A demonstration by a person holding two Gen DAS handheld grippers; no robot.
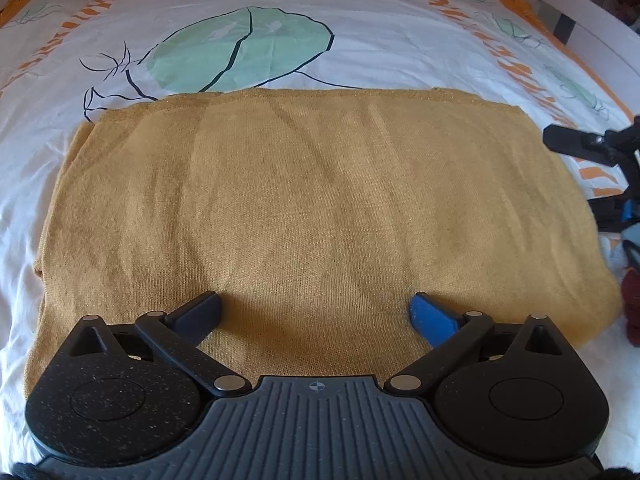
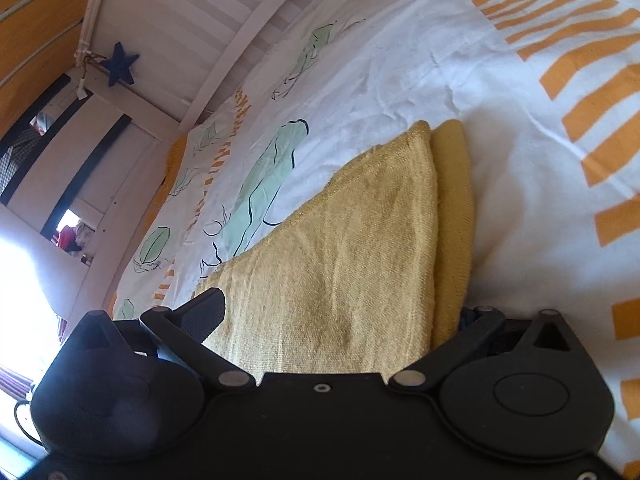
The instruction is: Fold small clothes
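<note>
A mustard-yellow knit garment [image 1: 312, 208] lies folded flat in a rough rectangle on the bed. My left gripper [image 1: 316, 314] hovers over its near edge, jaws wide open and empty. In the right wrist view the same garment [image 2: 332, 264] shows its folded layers at one corner. My right gripper [image 2: 340, 316] is open, straddling that edge; its left finger [image 2: 206, 316] shows, and the right finger is hidden under the cloth. The right gripper also shows in the left wrist view [image 1: 592, 148] at the garment's right side.
The bed is covered by a white sheet [image 1: 360, 40] with green leaf prints and orange stripes. A white bed rail [image 2: 248, 24] runs along the far side. A dark red cloth [image 1: 632, 304] lies at the right edge. A blue star [image 2: 120, 66] hangs on the wall.
</note>
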